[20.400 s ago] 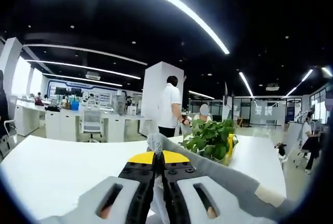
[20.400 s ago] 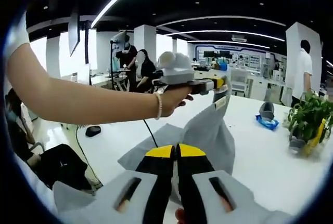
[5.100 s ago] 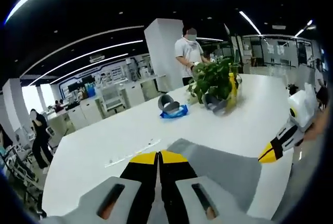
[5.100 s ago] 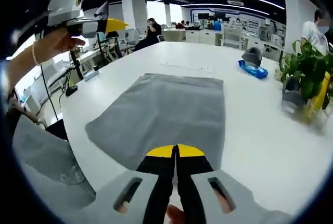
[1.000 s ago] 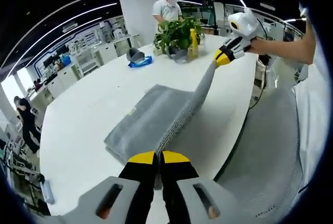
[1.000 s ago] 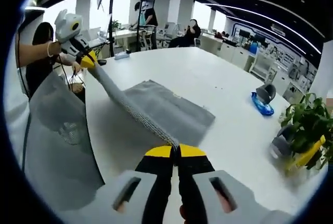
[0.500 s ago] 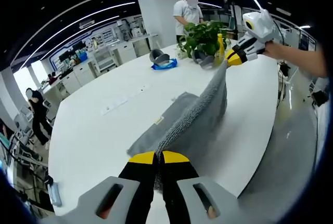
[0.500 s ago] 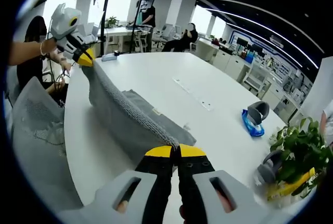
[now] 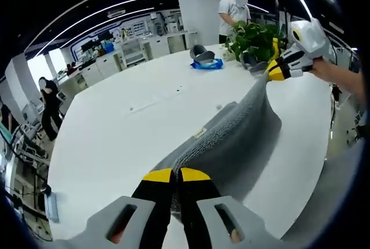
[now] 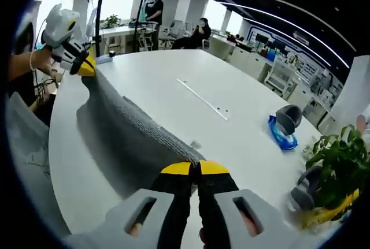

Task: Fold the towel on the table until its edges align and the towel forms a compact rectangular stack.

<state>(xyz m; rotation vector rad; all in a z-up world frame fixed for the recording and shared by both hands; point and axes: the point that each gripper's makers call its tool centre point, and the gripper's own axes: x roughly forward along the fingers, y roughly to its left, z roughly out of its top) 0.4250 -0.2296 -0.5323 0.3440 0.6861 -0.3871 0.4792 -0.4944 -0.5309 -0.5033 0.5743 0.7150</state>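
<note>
Both grippers have carried the grey towel [image 9: 231,139] edge higher and further across the white surface [image 9: 110,139] than a second ago, so this fold is mid-swing. The left gripper [image 9: 176,175] and right gripper [image 10: 194,169] each pinch a corner with clenched fingers; the lower layers rest on the surface

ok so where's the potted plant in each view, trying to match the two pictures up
Left gripper view: the potted plant stands at the upper right, on the far part of the white table, just beyond the right gripper.
Right gripper view: the potted plant sits at the far right edge, low in the picture.
Shared landmark: the blue packet with a grey object on it, lying on the table near the plant.
</note>
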